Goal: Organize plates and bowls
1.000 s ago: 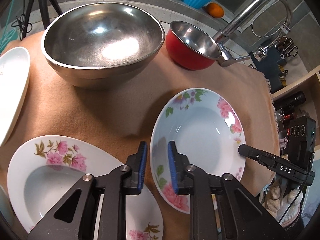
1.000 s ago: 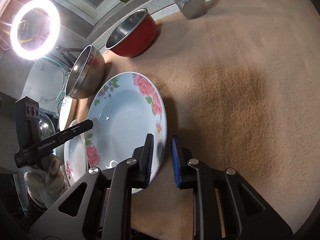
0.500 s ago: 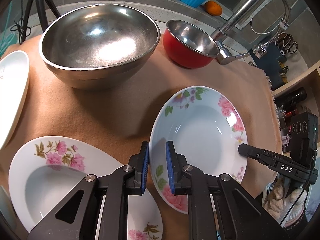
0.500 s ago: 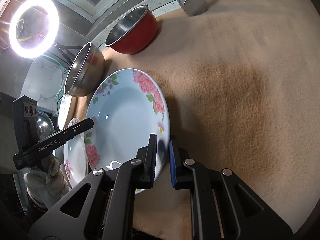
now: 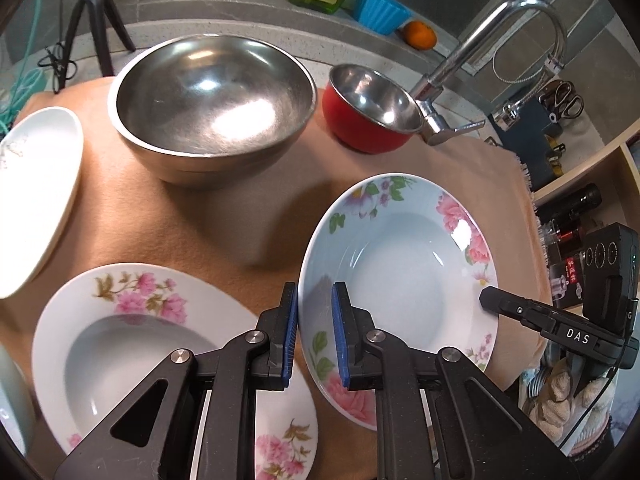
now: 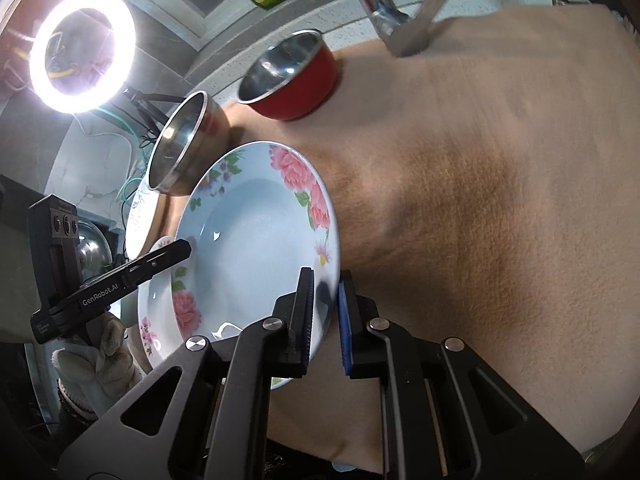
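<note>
Now pinched at both side rims, blue floral plate (image 5: pixel 404 276) spanning between left gripper (image 5: pixel 315 334) and right gripper (image 6: pixel 325 316), fingers clamped, seemingly just clear of counter, pink-flowered plate (image 5: pixel 120 328) nearest left.

Both wrist views look steeply down, close over one flowered plate (image 5: pixel 400 272) (opposite rims).

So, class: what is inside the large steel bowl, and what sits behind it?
The large steel bowl shows only bare metal inside. Behind it runs a grey stone ledge with a tripod. The cloth under its base is covered.
</note>
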A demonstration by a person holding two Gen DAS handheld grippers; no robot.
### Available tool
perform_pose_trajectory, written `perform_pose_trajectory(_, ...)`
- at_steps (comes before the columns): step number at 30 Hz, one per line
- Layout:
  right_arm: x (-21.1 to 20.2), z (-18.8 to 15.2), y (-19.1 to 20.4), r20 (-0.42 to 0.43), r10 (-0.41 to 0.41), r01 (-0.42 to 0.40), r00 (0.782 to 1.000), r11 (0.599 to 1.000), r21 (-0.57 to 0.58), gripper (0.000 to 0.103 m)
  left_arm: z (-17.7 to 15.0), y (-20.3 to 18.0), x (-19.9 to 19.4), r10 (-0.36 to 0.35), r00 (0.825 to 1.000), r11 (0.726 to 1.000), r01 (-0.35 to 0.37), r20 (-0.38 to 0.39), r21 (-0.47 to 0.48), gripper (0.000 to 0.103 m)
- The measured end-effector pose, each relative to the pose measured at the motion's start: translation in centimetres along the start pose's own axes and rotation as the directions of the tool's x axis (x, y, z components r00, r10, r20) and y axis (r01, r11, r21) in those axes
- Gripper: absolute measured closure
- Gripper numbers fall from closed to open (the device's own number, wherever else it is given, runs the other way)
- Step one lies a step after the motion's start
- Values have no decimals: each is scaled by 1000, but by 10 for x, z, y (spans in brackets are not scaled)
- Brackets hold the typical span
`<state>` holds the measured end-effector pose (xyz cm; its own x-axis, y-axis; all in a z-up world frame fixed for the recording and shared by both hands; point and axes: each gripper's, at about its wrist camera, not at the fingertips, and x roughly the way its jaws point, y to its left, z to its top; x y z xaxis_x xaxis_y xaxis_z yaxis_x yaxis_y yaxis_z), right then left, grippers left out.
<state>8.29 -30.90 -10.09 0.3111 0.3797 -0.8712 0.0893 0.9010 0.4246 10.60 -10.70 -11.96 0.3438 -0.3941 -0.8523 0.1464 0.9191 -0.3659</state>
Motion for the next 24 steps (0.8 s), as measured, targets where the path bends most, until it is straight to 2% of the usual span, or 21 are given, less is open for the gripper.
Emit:
perform_pose_trajectory(12,3,-10,60,-21,45,-47,999,995,-88,92,-23,40,-51,43,997,997,-39,63,-65,88)
perform_pose_trajectory(24,48,-35,120,-128,62,-87,990,976,-198,92,-68,95,-81,106,992,978,-91,69,-188,88)
